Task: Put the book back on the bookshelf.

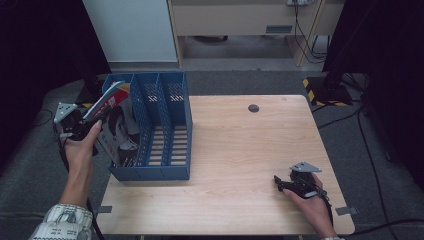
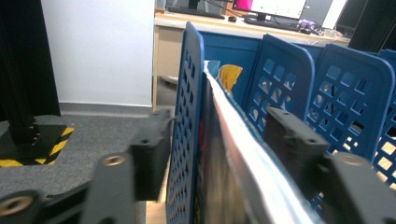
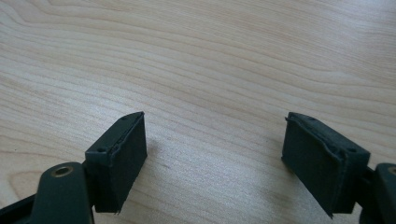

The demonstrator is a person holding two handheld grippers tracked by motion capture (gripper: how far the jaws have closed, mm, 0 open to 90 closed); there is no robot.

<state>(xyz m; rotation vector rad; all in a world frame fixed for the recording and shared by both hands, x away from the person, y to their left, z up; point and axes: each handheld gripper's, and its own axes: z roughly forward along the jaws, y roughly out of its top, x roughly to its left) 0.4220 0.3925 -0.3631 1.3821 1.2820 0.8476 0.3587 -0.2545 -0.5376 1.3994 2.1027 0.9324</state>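
Dim room around a pale wooden bench (image 1: 235, 165)

Grey carpet (image 1: 240, 80) runs back to a white panel (image 1: 132, 30) and beige desk (image 1: 235, 20); black cables (image 1: 372, 150) trail right.

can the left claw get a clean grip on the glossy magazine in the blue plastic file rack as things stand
Probably not: the left claw straddles both the glossy magazine and the blue plastic file rack outer wall, so closing would pinch both.

No text, label, brand or number can be read anywhere. The magazine (image 1: 119, 127) leaning in the blue file rack (image 1: 172, 172) carries printed cover art (its lettering is too blurred to make out). The one sign is the black-and-yellow hazard striping (image 1: 314, 90) on the floor stand's base.
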